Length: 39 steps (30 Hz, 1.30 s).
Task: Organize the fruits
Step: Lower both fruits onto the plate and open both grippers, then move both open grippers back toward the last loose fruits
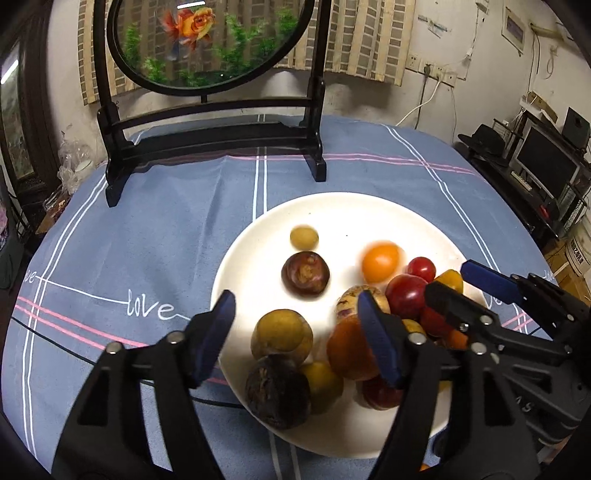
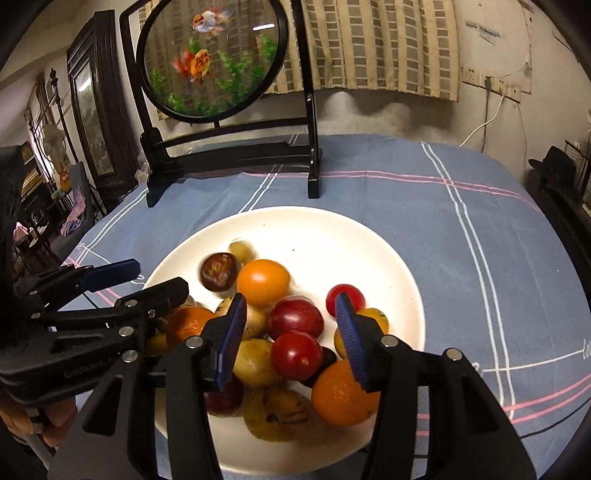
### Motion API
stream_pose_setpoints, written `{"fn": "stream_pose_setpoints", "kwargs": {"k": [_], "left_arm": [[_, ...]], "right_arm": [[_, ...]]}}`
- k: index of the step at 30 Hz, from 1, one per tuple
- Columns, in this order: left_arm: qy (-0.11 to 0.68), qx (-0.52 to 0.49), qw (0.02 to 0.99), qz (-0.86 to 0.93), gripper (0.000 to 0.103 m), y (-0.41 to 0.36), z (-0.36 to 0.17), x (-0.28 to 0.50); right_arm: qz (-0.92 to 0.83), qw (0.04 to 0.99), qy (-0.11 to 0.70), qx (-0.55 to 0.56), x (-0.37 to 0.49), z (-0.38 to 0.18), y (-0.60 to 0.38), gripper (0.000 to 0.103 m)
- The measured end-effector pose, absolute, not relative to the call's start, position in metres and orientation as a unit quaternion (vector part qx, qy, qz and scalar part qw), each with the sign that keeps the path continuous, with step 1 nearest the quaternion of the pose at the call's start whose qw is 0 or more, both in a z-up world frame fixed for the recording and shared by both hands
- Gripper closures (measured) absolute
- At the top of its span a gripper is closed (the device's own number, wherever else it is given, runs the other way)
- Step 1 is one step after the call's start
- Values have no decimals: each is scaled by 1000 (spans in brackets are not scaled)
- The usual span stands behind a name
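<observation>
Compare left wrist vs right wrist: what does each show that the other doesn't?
Left wrist only: monitors on a shelf at the room's right side, and "love" lettering on the tablecloth.
Right wrist only: a second, paler goldfish in the round screen, and a dark framed cabinet at left.
Both: the white plate of mixed fruit, the blue tablecloth, both grippers open above the fruit.

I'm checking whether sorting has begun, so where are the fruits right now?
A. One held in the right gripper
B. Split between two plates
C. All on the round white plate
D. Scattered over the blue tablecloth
C: every fruit, including the orange tomato and the dark brown chestnut-like fruit, lies on the round white plate, and both the left gripper and right gripper hover open and empty.
</observation>
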<state>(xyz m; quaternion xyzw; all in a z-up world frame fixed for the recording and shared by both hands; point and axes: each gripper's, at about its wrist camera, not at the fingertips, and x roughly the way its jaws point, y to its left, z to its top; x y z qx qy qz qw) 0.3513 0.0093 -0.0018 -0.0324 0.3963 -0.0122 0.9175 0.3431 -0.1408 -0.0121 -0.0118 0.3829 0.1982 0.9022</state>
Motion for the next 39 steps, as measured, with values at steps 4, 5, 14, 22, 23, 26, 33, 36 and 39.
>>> {"fn": "stream_pose_setpoints", "kwargs": {"k": [4,5,14,22,23,26,33,36,39], "left_arm": [[388,-25,921,-12,26,5,6,342],[387,-23,922,-11,25,4,8,340],[375,-15,927,-5,18,2,18,295],[386,-8,922,-25,16,-2,2,235],[389,-5,921,-30,16,-6,-2,229],[402,8,914,-50,15,-21,-14,212],[422,28,902,-87,15,-54,-33,197],[427,33,899,-92,16,-62,-39,200],[437,33,894,-93,17,-65,-46,207]], "right_arm": [[198,905,377,-7,329,-4,-147,52],[198,905,376,-6,325,-2,-149,52],[184,914,362,2,279,11,-171,45],[153,916,371,18,230,3,-211,43],[150,916,373,21,226,2,-214,43],[146,913,381,30,211,-6,-222,43],[147,907,394,39,195,-22,-229,42],[149,905,396,39,192,-23,-230,42],[150,905,397,39,192,-25,-231,42]]}}
